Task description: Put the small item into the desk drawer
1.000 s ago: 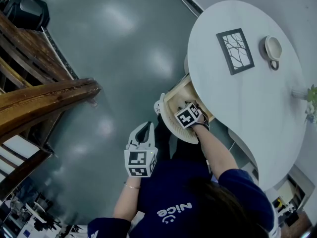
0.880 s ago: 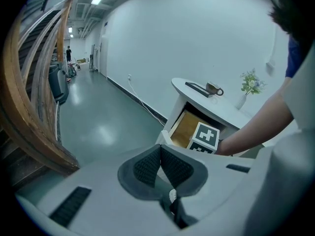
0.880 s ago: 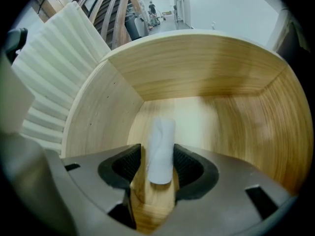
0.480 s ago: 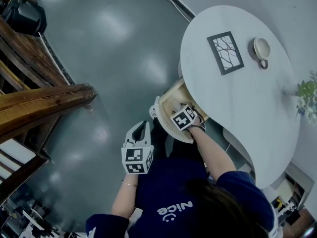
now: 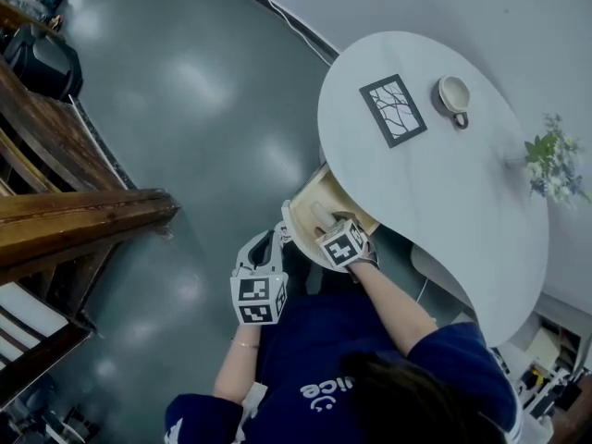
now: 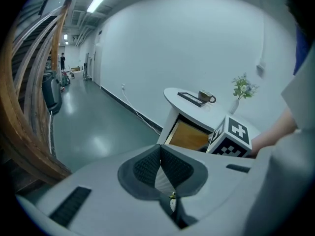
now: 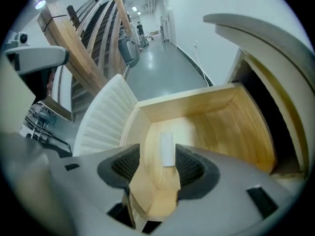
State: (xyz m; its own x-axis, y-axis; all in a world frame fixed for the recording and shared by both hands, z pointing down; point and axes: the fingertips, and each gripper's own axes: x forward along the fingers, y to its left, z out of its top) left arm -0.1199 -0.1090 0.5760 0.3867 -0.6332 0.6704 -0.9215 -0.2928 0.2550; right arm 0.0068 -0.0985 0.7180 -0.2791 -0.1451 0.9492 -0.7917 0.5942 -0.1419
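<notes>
Letting go: the right tool (image 7: 157,156) has spread its jaws wide and holds nothing.

A second ago it was reaching deeper into the open drawer (image 7: 236,127); now it sits back nearer the front lip. The small item (image 7: 167,149), a pale stubby piece, lies on the wooden drawer floor just past the pads, touched by neither. The left tool (image 6: 158,167) hangs by the person's side, well apart from the drawer, its jaws pressed together on nothing, much as it was. From where I stand the placing looks done. The drawer is pulled out from under the white bench (image 5: 444,183), so pushing it shut would likely be the only thing left.
</notes>
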